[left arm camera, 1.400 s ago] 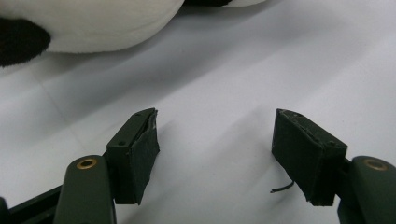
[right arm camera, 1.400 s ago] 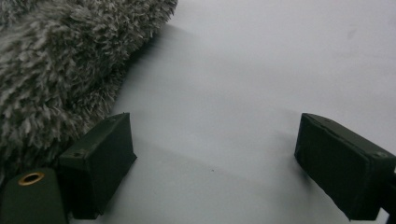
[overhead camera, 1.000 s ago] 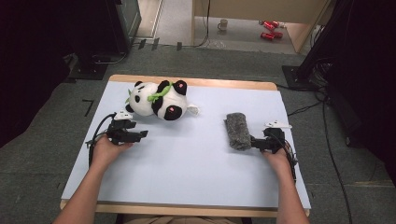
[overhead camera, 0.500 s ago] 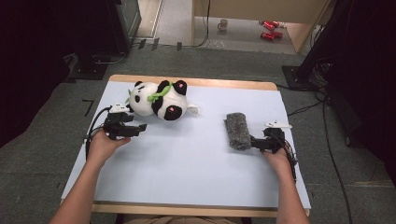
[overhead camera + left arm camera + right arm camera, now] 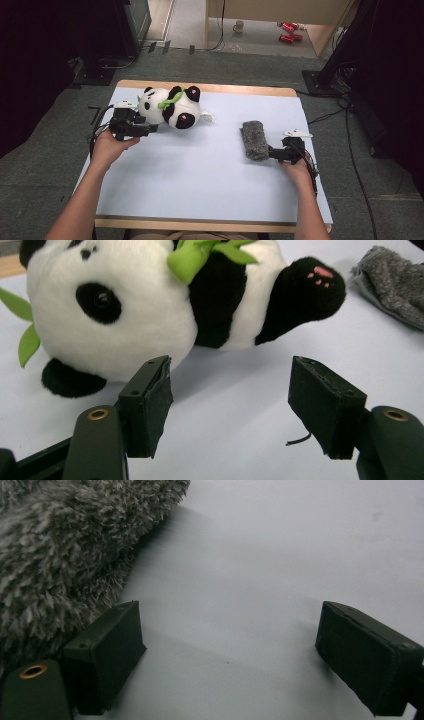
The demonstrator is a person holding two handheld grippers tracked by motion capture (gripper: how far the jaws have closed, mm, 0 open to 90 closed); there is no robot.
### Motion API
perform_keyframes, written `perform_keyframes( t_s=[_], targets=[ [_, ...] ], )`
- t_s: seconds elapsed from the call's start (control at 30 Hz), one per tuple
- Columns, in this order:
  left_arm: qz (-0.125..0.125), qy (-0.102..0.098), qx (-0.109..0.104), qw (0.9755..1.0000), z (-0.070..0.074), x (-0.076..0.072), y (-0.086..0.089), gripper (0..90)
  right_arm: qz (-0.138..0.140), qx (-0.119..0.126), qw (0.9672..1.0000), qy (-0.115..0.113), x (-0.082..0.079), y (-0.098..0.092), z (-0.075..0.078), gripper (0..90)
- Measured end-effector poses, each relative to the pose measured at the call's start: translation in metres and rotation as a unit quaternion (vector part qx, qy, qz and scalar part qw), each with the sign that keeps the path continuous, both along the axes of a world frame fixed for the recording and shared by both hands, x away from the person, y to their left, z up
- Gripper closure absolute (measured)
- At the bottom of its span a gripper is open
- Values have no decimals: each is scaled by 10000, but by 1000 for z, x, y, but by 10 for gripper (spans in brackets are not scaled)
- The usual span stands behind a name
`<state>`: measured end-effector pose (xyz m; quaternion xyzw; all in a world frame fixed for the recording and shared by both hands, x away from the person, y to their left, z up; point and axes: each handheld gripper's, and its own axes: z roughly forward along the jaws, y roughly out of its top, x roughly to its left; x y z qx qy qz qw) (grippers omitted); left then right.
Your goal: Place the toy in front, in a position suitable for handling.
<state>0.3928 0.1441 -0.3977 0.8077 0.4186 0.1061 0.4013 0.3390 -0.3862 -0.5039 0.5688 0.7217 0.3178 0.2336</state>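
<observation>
- The left gripper [image 5: 150,129] is at the left edge of the table [image 5: 210,200], lifted a little above the white sheet. Its jaws stand wide apart and have just been closing a little; nothing is between them, only bare sheet.
- The plush panda [image 5: 170,106] lies on its side just beyond this gripper, near the far left of the table. In the left gripper view the panda [image 5: 145,305] is in front of the jaws and somewhat to their left: the head with the black eye is at the left pad [image 5: 150,405], the black foot with pink toes points to the right.
- The long axis of the panda runs across the line of the jaws, not along it. I think the left hand must go forward and a little to the side, so that the pads come on both sides of the body.
- The grey fluffy cloth roll [image 5: 255,140] lies right of centre, its long axis going away from the person.
- The right gripper [image 5: 272,152] rests low at the near end of the roll. Its jaws are wide open and hold nothing; the grey pile [image 5: 65,555] touches the left pad from outside.
</observation>
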Motion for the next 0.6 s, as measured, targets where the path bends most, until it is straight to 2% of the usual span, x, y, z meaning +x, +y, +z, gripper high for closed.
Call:
perform_keyframes(
  t_s=[0.1, 0.13, 0.27, 0.3, 0.37, 0.4, 0.43, 0.57, 0.6],
  targets=[
    [-27, -64, 14, 10000, 4, 3, -1, 331, -3, -11, 10000, -4, 0, 0, 0, 112],
    [-30, -107, 102, 9999, 8, 6, -3, 331, -2, -5, 10000, -1, 0, 0, 0, 112],
    [-71, -92, 206, 9997, 16, 14, -6, 335, -6, -4, 10000, 0, 0, 0, 0, 111],
    [-115, -115, 182, 9997, 23, 20, -9, 337, -6, -4, 10000, 0, 0, 0, 0, 111],
    [-128, -114, 124, 9998, 26, 23, -11, 339, -5, -2, 10000, 2, 0, 0, 0, 111],
    [-193, -58, -14, 9998, 28, 31, -14, 339, -7, 4, 10000, 2, 0, 0, 0, 111],
    [-180, -23, -7, 9998, 29, 35, -15, 339, -1, 1, 10000, 4, 0, 0, 0, 112],
    [-176, 6, 49, 9998, 31, 44, -20, 340, -16, 12, 10000, 10, 0, 0, 0, 112],
    [-161, -43, 182, 9997, 32, 49, -23, 341, -14, 8, 10000, 16, 0, 0, 0, 111]
  ],
)
